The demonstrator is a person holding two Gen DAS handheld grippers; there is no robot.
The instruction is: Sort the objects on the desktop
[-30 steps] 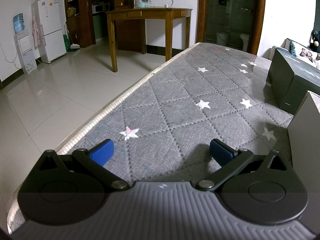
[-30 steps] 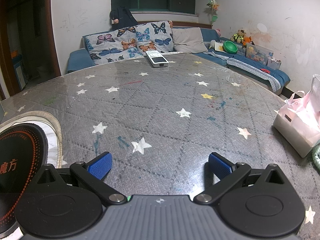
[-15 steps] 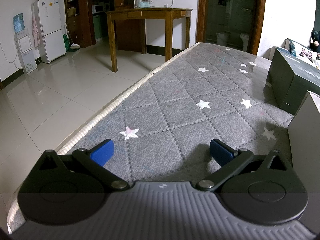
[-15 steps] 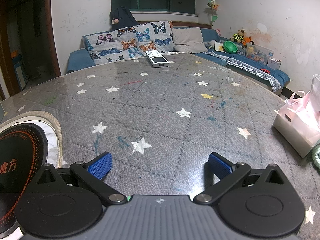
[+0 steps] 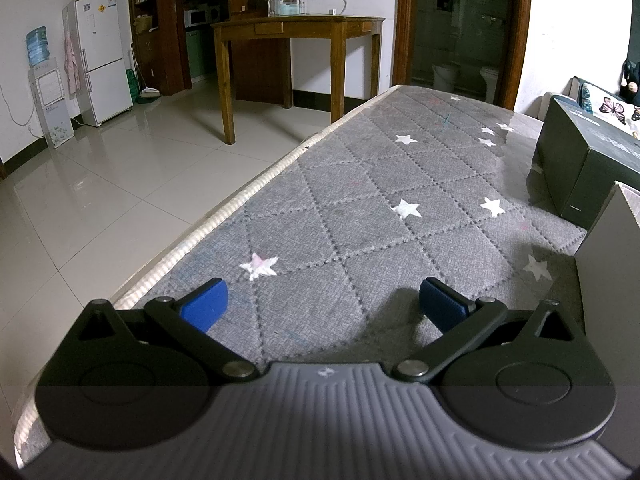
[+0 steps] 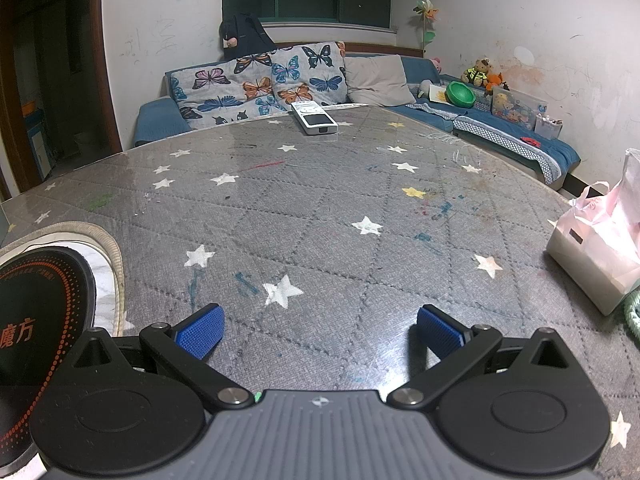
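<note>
We see a big desk (image 5: pixel 360 216) with a grey cover that has white stars on it.

Our left tool (image 5: pixel 323 307) hangs low over the desk near its left edge. Its two blue pads (image 5: pixel 205 305) are far apart, so it is wide open and holds nothing. Past that left edge is a shiny tiled floor (image 5: pixel 100 184), a white fridge (image 5: pixel 100 56) and a brown wooden table (image 5: pixel 296 28). On the right side of this view a dark box (image 5: pixel 576 168) sits on the desk. A grey box (image 5: pixel 604 264) stands closer to us, just beside the tool's right pad.

Our right tool (image 6: pixel 320 330) also hangs low over the desk. Its blue pads (image 6: pixel 202 330) are spread wide too, and nothing is between them. At the left edge of this view, a black round thing with orange dots and letters (image 6: pixel 36 312) lies on a pale round mat (image 6: pixel 108 256), just beside the tool's left pad. In the middle, the desk is bare but for small pen marks. At the far edge, a white remote (image 6: pixel 314 118) lies flat on the desk, well apart from the tool. Behind it is a blue sofa (image 6: pixel 512 136) with butterfly pillows (image 6: pixel 256 84). Near the right edge of the desk sits a white box in a pink bag (image 6: pixel 596 248). A bit of green rope (image 6: pixel 632 316) peeks in beside it.
</note>
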